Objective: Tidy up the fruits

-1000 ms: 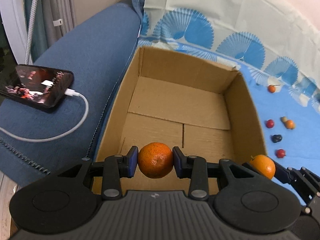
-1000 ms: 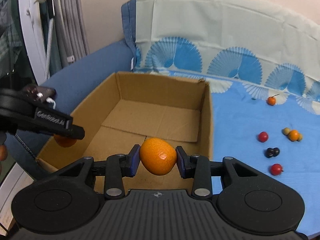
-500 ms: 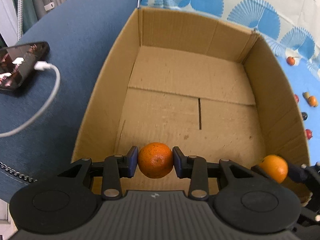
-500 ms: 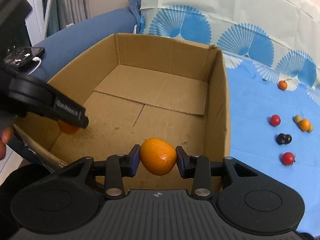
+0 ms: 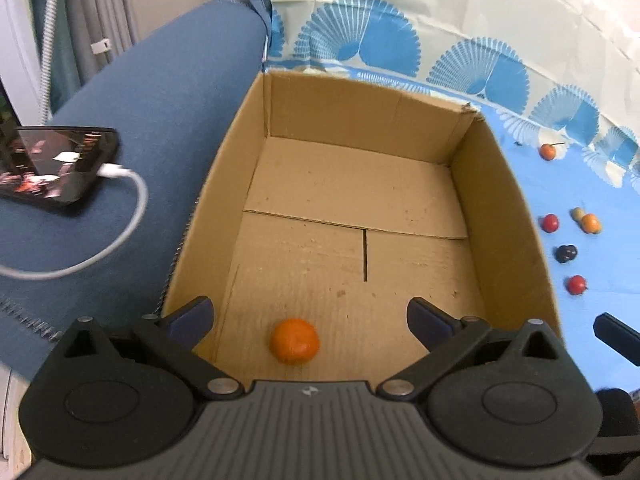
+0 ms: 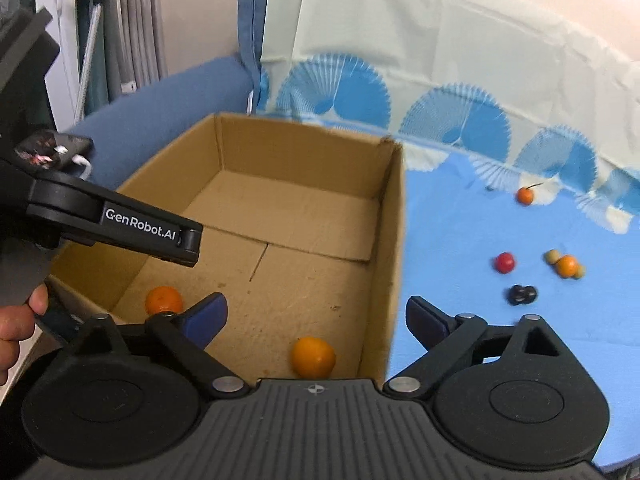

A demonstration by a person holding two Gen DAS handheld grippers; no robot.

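A cardboard box [image 5: 492, 184] [image 6: 394, 240] stands open on a blue cloth. Two oranges lie on its floor near the front. The darker orange [image 5: 295, 340] [image 6: 163, 300] rests below my left gripper [image 5: 310, 314], whose jaws are opening wide, with no pad touching it. The lighter orange [image 6: 313, 357] lies by the box's right wall under my right gripper [image 6: 316, 316], whose jaws are also opening and stand clear of it. In the right wrist view the left gripper's finger [image 6: 120, 228] reaches over the box's left side.
Several small red, orange and dark fruits [image 5: 566, 254] [image 6: 522, 294] lie scattered on the blue cloth [image 6: 460, 240] right of the box. A phone [image 5: 52, 168] with a white cable lies on the blue sofa arm to the left. A person's hand [image 6: 16, 332] shows at the left edge.
Both grippers have opened and let go of their oranges, which now lie on the box floor. Both cameras have pulled back from the box since half a second ago.
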